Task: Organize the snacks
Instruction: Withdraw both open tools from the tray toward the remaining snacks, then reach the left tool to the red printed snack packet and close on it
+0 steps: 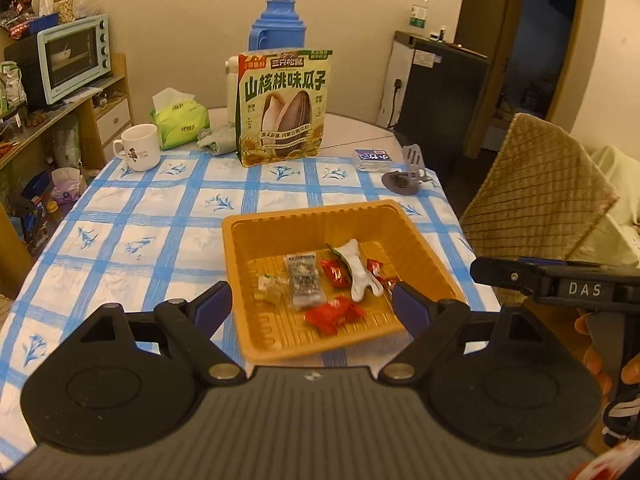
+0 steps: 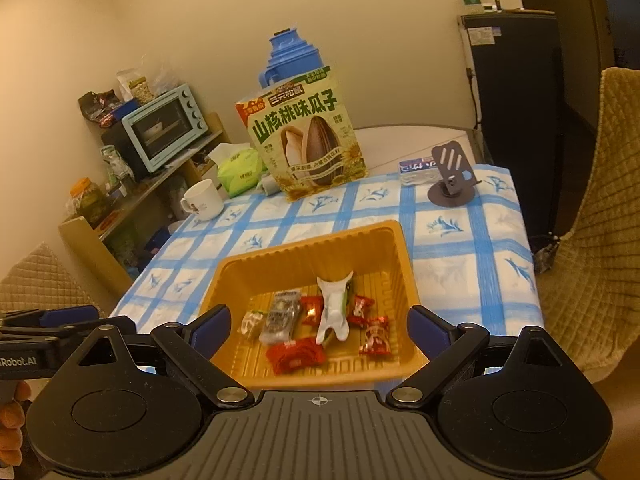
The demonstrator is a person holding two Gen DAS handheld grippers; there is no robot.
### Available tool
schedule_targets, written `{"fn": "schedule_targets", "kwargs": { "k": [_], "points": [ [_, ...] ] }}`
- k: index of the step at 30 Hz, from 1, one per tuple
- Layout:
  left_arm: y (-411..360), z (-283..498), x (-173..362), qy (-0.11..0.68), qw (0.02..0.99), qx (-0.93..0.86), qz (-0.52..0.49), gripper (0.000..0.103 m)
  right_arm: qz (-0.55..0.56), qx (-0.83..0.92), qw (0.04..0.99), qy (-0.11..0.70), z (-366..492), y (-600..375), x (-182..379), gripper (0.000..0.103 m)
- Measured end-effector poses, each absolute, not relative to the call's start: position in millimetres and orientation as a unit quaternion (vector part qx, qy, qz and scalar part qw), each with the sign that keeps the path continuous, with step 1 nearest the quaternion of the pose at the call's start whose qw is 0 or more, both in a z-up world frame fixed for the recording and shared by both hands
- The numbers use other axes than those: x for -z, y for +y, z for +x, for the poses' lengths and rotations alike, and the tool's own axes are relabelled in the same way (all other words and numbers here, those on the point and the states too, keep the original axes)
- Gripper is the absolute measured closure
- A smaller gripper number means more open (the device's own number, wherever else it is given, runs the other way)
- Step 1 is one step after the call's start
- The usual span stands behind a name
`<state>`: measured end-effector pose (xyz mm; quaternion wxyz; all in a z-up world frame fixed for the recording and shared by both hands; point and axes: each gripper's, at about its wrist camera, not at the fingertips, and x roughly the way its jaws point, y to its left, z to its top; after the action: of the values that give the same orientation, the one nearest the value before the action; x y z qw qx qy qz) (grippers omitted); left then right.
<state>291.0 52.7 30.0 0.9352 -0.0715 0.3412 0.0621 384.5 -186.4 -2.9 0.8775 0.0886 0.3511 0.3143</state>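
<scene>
An orange plastic tray (image 1: 256,236) (image 2: 232,276) sits on the blue-checked tablecloth and holds several wrapped snacks: red candies (image 1: 334,314) (image 2: 294,356), a grey packet (image 1: 304,280) (image 2: 280,316), a white-and-green packet (image 1: 360,270) (image 2: 334,306) and a small pale one (image 1: 272,288) (image 2: 250,322). My left gripper (image 1: 310,308) is open and empty, above the tray's near edge. My right gripper (image 2: 320,330) is open and empty, also over the tray's near side. The right gripper shows at the right edge of the left wrist view (image 1: 560,284).
A big green sunflower-seed bag (image 1: 282,108) (image 2: 306,136) stands at the table's back, a blue thermos (image 1: 276,26) behind it. A white mug (image 1: 138,146) (image 2: 202,200), tissue pack (image 1: 180,120), phone stand (image 1: 406,172) (image 2: 452,176) and small blue packet (image 1: 374,158) are there. A padded chair (image 1: 532,200) stands right.
</scene>
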Motion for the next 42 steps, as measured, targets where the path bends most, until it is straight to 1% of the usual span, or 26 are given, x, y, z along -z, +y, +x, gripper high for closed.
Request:
{"fn": "schedule_targets", "kwargs": {
  "k": [7, 13, 23, 33, 42],
  "points": [
    [52, 221, -37, 0.341, 0.936, -0.051, -0.074, 0.017, 0.068, -0.303, 0.881, 0.358, 311, -193, -4, 0.009],
    [53, 161, -27, 0.353, 0.932, -0.046, -0.075, 0.017, 0.055, -0.296, 0.88, 0.366, 249, -196, 0, 0.009],
    [48, 83, -9, 0.368, 0.927, -0.035, -0.06, 0.017, 0.041, -0.296, 0.867, 0.399, 166, -193, 15, 0.009],
    [41, 37, 9, 0.385, 0.921, -0.039, -0.038, 0.017, 0.008, -0.299, 0.852, 0.429, 110, -183, 35, 0.009],
    [39, 24, 25, 0.406, 0.913, -0.043, -0.03, 0.017, -0.01, -0.307, 0.842, 0.443, 98, -176, 49, 0.009]
  ]
}}
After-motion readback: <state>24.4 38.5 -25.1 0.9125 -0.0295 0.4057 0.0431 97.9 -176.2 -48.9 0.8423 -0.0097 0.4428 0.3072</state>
